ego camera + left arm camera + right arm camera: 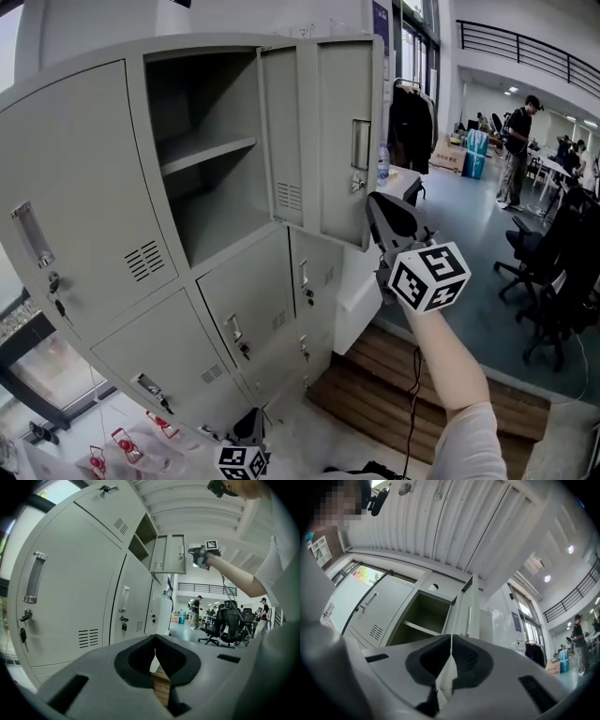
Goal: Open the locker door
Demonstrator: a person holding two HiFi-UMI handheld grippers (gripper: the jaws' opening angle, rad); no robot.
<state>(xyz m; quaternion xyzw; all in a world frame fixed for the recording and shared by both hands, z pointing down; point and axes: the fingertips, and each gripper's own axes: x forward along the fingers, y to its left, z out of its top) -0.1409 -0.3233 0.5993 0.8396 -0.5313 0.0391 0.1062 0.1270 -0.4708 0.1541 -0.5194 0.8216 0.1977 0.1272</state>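
Note:
The grey locker (84, 187) has its upper middle door (337, 131) swung wide, showing an empty compartment with one shelf (208, 153). My right gripper (373, 201) hangs just below and right of that door's free edge, under its handle (360, 143); its jaws are shut with nothing between them and they touch nothing. In the right gripper view the shut gripper (451, 637) points up at the open door (468, 616). My left gripper (246, 448) is low by the locker's foot. Its jaws (155, 638) are shut and empty in front of the closed lower doors (61, 597).
The closed locker doors carry keys in their locks (54, 283). Black office chairs (553, 272) stand at the right, a person (516, 150) stands farther off, and coats (411, 127) hang behind the locker. A wooden step (394, 384) lies below my right arm.

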